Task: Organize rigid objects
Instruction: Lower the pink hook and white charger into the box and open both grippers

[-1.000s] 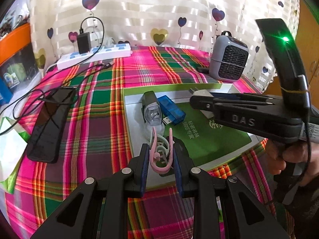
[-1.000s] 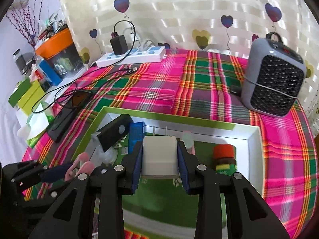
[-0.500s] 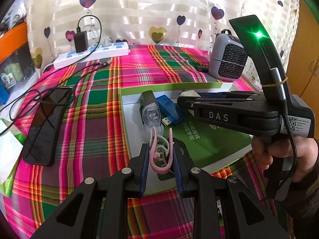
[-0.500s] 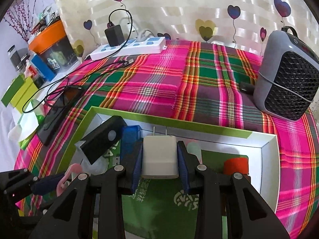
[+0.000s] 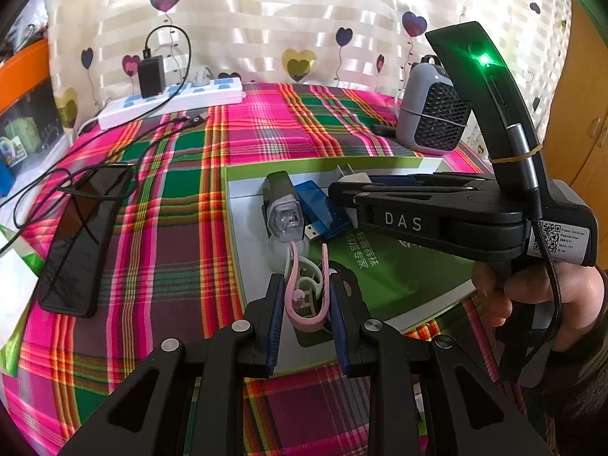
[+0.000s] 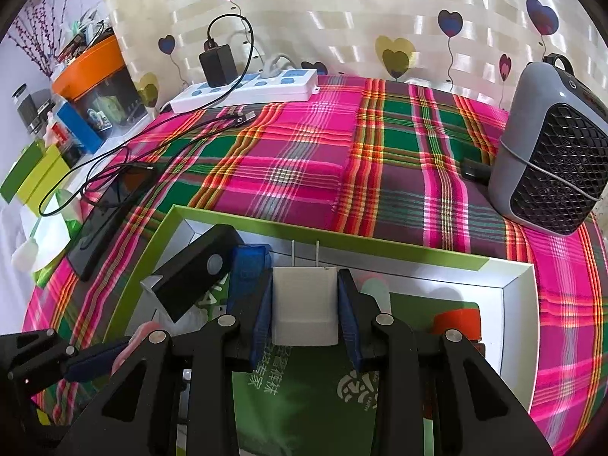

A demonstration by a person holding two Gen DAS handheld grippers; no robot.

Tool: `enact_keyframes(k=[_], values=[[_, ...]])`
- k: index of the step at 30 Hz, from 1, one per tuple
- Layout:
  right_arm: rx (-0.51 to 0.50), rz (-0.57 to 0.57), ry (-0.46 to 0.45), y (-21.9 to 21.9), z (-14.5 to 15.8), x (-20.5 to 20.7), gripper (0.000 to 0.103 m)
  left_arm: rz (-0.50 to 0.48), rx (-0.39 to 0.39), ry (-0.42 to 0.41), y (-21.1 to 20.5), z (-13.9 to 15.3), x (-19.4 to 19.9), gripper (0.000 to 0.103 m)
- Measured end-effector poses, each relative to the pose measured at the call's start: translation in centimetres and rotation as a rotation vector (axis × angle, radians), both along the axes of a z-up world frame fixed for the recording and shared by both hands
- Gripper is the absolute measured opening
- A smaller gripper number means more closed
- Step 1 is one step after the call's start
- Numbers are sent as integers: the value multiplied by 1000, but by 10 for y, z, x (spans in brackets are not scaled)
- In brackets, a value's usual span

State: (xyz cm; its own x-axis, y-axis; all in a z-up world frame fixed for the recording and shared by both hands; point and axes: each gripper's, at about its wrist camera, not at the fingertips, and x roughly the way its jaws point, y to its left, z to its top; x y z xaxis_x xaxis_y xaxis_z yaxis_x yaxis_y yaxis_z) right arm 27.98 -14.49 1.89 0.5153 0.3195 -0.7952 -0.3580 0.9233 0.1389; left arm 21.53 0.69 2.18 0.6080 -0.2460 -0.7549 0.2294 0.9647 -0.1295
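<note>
A pale curtain printed with heart balloons backs a table under a pink-and-green plaid cloth; on the cloth lies one shallow green-rimmed box tray, seemingly the collecting place for the loose items. One grey mesh-fronted heater stands beyond the tray's far right corner, well clear of it; one white power strip lies by the curtain with one black adapter plugged in; one dark phone rests left of the tray among cables.

Inside the tray I count one black bike light, one blue USB device touching it, and one red-capped item, partly hidden.

The right gripper pinches one white plug charger by its flat sides, prongs forward, hovering over the tray, probably to set it beside the blue device; the left gripper is pressed together on one pink clip, held just above the tray's near edge, likely awaiting its turn.
</note>
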Motion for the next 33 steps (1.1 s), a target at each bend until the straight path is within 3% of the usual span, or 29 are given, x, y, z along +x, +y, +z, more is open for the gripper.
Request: enact_keyframes(k=[21, 33], values=[[15, -21, 6, -1, -1, 3, 35, -2, 5, 0, 0, 0, -1, 23], [10, -29, 0, 0, -1, 2, 36, -17, 5, 5, -3, 0, -2, 29]])
